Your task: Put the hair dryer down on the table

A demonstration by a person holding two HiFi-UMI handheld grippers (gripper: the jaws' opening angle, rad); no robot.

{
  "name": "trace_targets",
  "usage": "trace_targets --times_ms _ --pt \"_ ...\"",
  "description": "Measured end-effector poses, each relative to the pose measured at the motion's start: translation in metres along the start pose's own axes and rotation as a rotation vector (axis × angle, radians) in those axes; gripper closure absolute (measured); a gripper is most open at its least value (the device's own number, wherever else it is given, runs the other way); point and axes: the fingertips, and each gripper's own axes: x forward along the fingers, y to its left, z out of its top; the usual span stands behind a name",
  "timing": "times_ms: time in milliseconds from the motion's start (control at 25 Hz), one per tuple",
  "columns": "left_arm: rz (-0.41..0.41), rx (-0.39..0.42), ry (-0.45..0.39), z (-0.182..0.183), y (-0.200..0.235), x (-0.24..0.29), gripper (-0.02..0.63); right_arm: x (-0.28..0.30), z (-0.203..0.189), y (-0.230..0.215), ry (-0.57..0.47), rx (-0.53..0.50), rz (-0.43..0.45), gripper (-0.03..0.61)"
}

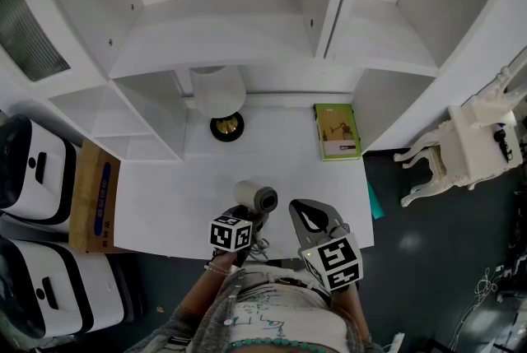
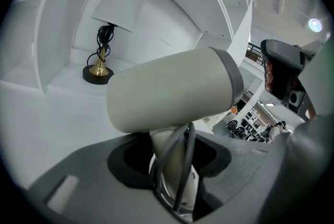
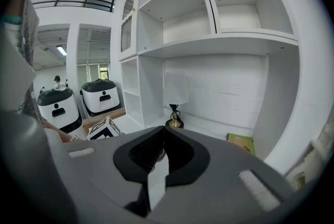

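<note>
The hair dryer is cream-white with a grey rim, and it hangs just above the near edge of the white table. My left gripper is shut on its handle. The barrel lies crosswise over the jaws and the dark cord runs down the handle. Beside it on the right, my right gripper hovers over the table edge. Its jaws are closed tip to tip with nothing between them.
A lamp with a brass foot and a green book sit at the back of the table under white shelves. A cardboard box and white machines stand left, and a white chair stands right.
</note>
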Motion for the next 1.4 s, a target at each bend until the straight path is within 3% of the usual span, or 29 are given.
trace_targets --times_ms 1400 --pt "0.042 -0.034 0.041 -0.021 0.020 0.022 0.431 -0.004 -0.012 -0.016 0.044 0.012 -0.040 0.549"
